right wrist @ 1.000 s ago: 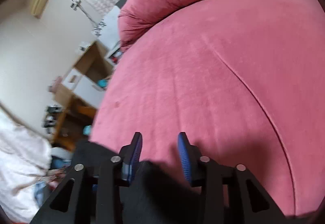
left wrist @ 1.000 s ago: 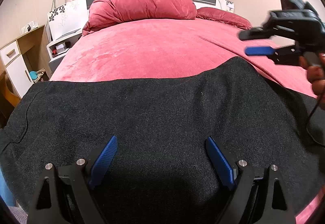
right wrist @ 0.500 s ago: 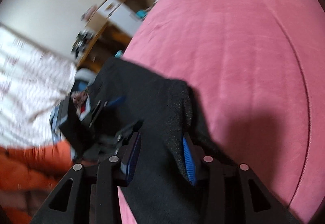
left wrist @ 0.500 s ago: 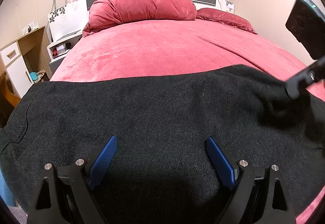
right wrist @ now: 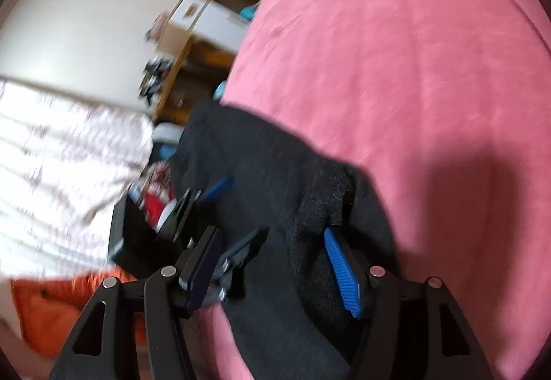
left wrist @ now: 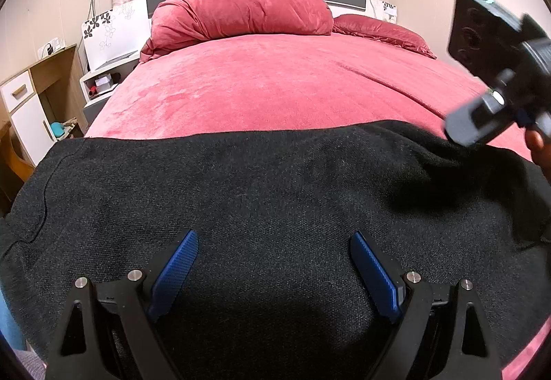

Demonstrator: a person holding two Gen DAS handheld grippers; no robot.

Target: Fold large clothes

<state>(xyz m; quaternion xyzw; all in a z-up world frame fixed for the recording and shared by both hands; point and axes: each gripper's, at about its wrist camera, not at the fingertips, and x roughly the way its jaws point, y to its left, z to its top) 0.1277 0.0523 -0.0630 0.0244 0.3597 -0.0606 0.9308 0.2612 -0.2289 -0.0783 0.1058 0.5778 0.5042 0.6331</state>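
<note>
A large black knit garment [left wrist: 261, 201] lies spread across the near end of a bed with a pink cover [left wrist: 275, 87]. My left gripper [left wrist: 273, 242] is open, its blue-padded fingers wide apart just above the cloth. My right gripper [left wrist: 482, 125] shows at the right, at the garment's far right corner. In the right wrist view the right gripper [right wrist: 272, 238] is open, with a raised fold of the garment [right wrist: 310, 207] between its fingers. The left gripper [right wrist: 193, 204] shows there too, blurred.
A heaped pink duvet [left wrist: 241, 8] and a pillow [left wrist: 382, 32] lie at the head of the bed. A white nightstand [left wrist: 103, 83] and a wooden cabinet [left wrist: 38, 101] stand left of the bed. Curtains hang behind the headboard.
My right gripper came down from above the bed to the garment's right corner and its fingers have opened wider around the fold. The left gripper has not moved.
</note>
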